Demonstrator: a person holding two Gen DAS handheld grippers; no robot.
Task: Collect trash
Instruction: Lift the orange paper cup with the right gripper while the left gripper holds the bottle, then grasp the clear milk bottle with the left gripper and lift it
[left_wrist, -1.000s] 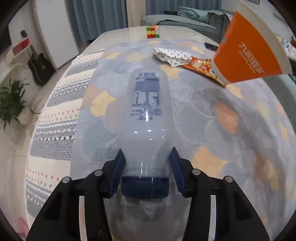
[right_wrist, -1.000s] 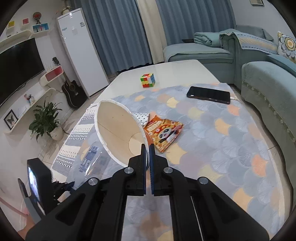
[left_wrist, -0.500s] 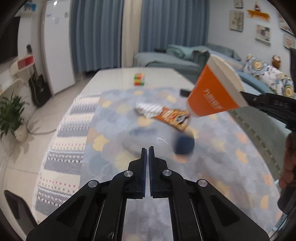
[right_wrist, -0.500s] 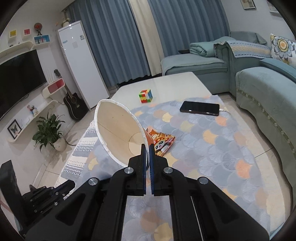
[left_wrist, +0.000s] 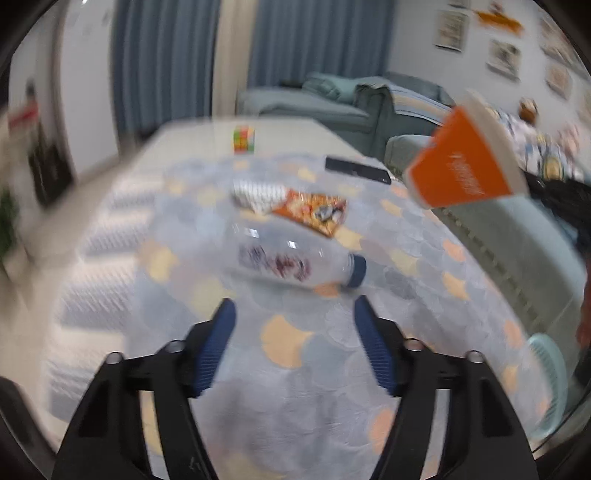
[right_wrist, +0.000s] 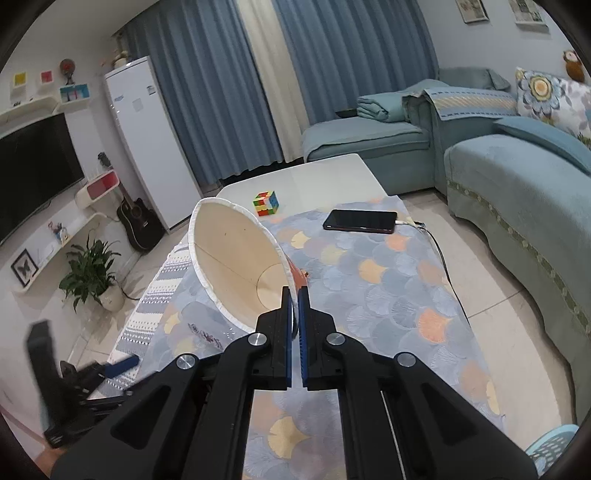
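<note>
While the left gripper (left_wrist: 293, 345) hangs above the patterned tablecloth (left_wrist: 406, 317), its jaws are opening with nothing between them. Clear plastic bottle (left_wrist: 291, 260) lies on its side on the cloth just ahead of the fingertips, dark blue cap (left_wrist: 356, 270) pointing right. Orange snack wrapper (left_wrist: 314, 214) and crumpled patterned paper (left_wrist: 258, 192) lie touching beyond the bottle. Right gripper (right_wrist: 294, 295) is clamped on the rim of an orange paper cup (right_wrist: 236, 258), held tilted, mouth facing the camera. Smartphone (right_wrist: 360, 220) and puzzle cube (right_wrist: 266, 203) sit farther back.
</note>
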